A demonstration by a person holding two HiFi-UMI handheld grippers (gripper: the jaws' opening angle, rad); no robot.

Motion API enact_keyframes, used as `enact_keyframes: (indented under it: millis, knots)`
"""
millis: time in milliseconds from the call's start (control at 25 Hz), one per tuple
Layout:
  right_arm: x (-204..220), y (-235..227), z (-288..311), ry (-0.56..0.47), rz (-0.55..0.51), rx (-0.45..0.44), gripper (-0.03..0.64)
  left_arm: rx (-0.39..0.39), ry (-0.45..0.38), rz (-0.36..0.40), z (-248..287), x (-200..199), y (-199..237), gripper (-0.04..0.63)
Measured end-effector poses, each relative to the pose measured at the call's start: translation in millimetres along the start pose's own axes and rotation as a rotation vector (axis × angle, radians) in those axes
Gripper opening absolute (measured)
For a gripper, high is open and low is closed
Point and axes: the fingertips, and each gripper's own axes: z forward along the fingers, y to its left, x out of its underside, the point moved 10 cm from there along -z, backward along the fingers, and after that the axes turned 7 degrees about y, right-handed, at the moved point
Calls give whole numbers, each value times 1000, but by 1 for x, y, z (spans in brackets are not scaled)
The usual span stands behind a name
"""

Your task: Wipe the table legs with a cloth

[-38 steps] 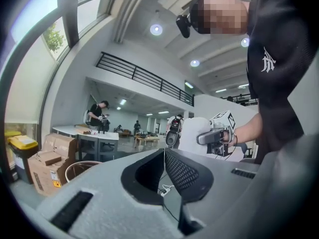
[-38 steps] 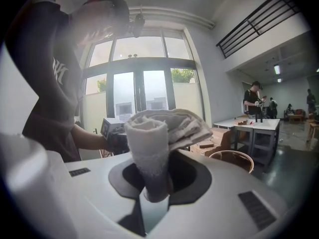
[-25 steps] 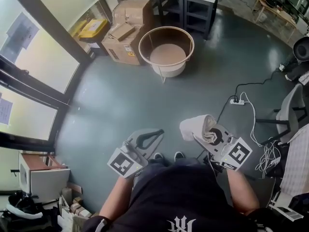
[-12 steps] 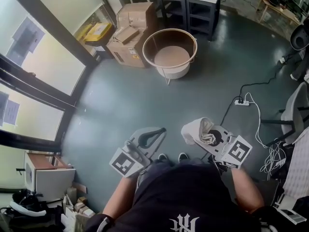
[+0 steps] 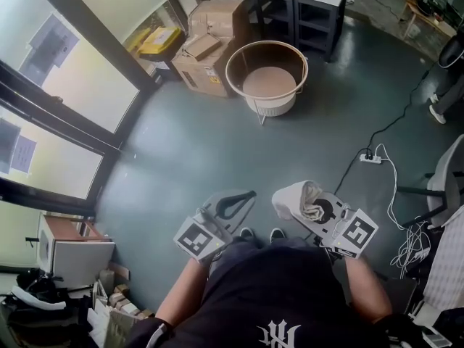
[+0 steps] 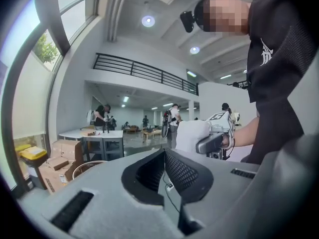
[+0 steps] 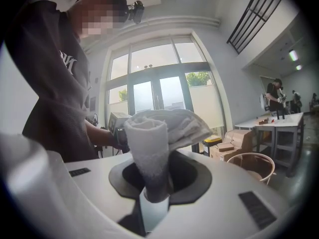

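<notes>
A small round table (image 5: 266,49) with a wooden rim and thin white legs stands on the grey floor, well ahead of me. My right gripper (image 5: 303,199) is held at waist height, shut on a rolled white cloth (image 5: 296,194). In the right gripper view the cloth (image 7: 160,131) sticks up from between the jaws, and the table (image 7: 250,164) shows low at the right. My left gripper (image 5: 239,200) hangs beside it, shut and holding nothing. In the left gripper view, that gripper's (image 6: 163,167) jaws meet. Both grippers are far from the table.
Cardboard boxes (image 5: 210,42) and a yellow case (image 5: 158,40) sit behind the table by the window wall. A grey desk (image 5: 304,6) stands further back. A power strip with cables (image 5: 370,158) and an office chair (image 5: 444,187) lie at the right. A small cabinet (image 5: 69,249) is at the lower left.
The head view has drifted, so the table and boxes sit a little further right in the picture. Both grippers keep the same pose, and the cloth stays in the right one.
</notes>
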Motion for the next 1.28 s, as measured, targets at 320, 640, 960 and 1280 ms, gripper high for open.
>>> enact_keyframes:
  millis: [320,640,960,1280]
  knots:
    - [1,10,15,10,-3,-29,74,7,1,13,-9,9,-7,6]
    - [1,8,22,0,-4,-45,72,8,36,56,-9,13,-16,6]
    - [-1,8,28,42,-12,-91,72,29,76,-67,-19,24,-11,6]
    - [2,9,39,51,-24,-143,72,74,106,-84,-17,37,-24,5]
